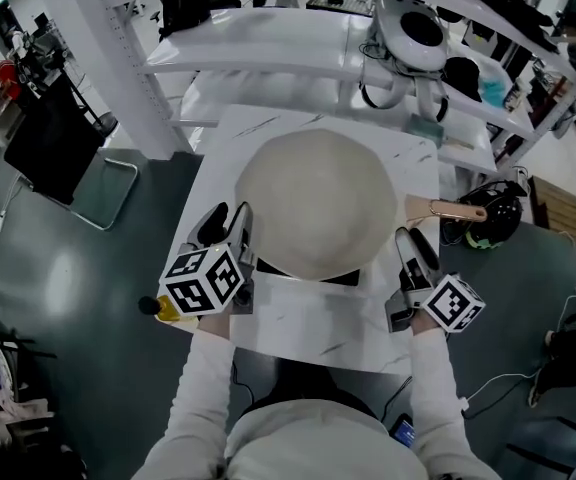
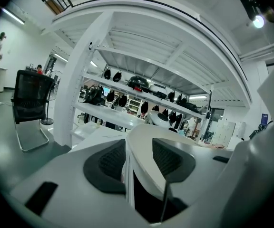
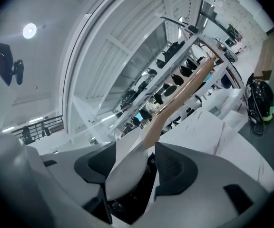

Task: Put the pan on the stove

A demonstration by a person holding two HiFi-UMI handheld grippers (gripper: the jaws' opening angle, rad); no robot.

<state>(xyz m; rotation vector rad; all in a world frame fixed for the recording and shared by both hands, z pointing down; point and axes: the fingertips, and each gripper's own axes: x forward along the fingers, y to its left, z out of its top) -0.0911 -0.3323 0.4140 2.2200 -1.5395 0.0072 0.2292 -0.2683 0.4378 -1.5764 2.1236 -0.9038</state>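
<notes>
A white shelving rack spans the far side of the scene, and in front of it stands a white marble-patterned table. A broad cream pan takes up the middle of the tabletop. It sits over a black stove, of which only a dark strip along the near edge shows below the pan's rim. No view shows whether the pan's base is touching the stove or is just above it. To the left of the table a black chair stands on the dark floor. The left gripper is at the pan's left edge, and in the left gripper view its jaws are pinched on the pan's thin wall, with one dark pad outside the rim and the other inside. The right gripper is at the opposite edge. In the right gripper view its jaws are likewise clamped on the rim, and the cream wall passes between the two pads. Just past that grip the pan's wooden handle sticks out to the right over the table edge. A black and green helmet lies on the floor beyond the handle's end.
</notes>
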